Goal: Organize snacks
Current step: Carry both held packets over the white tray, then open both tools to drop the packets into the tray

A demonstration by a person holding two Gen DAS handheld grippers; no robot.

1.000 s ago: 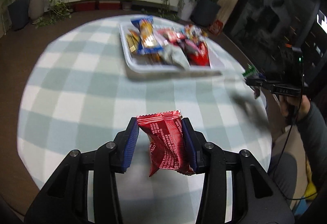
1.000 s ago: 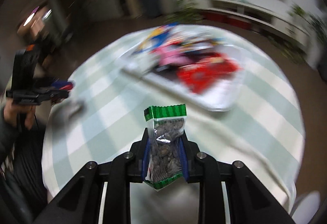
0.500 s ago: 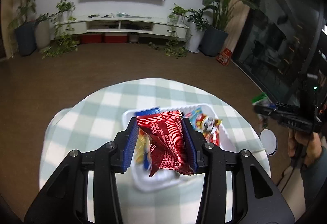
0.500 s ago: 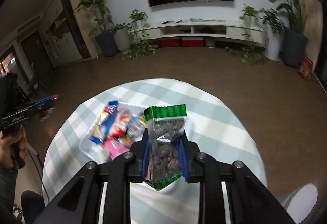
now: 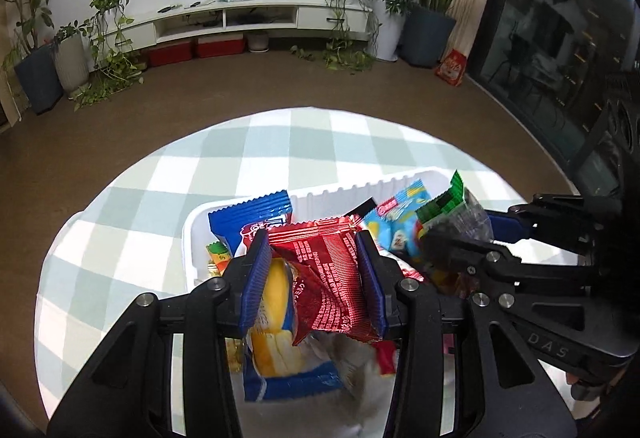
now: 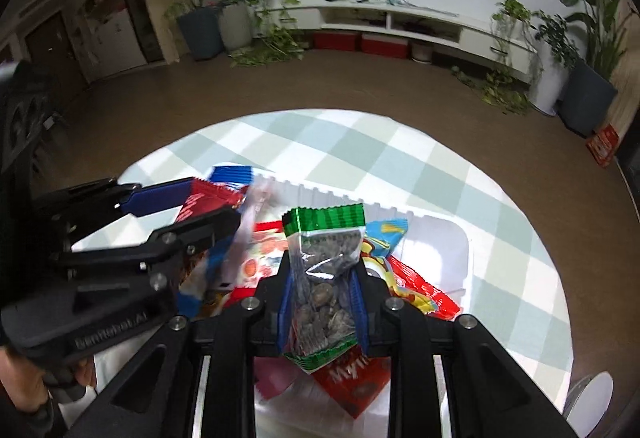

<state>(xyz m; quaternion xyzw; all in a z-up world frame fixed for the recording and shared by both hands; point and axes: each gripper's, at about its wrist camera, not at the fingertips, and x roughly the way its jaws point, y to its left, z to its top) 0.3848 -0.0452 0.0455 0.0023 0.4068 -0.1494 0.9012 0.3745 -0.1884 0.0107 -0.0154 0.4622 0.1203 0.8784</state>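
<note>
While both hands hover over the round checked worktop (image 5: 280,142), each tool grasps a snack above the white tray (image 5: 332,190). The left tool (image 5: 312,278) is clenched on a red foil packet (image 5: 328,278), its blue pads pressing the packet's two sides. The right tool (image 6: 322,302) is clamped on a clear bag of dark seeds (image 6: 324,278) with green sealed ends, held upright between its pads. In the left wrist view that bag shows again at the right, gripped over the tray's right part, with the right tool just beside the left one.

The tray sits toward the near side of the worktop, away from its far edge, and its ribbed wall shows at the back. It is crowded with wrapped snacks: a blue packet (image 5: 252,216) standing against the back left corner, a light blue packet (image 5: 396,214) toward the back right, a blue-trimmed wrapper with a yellow cake picture (image 5: 280,358) lying under the left tool, and a red packet with white lettering (image 6: 356,382) below the right tool. Smaller wrappers lie underneath, too overlapped to tell apart.
</note>
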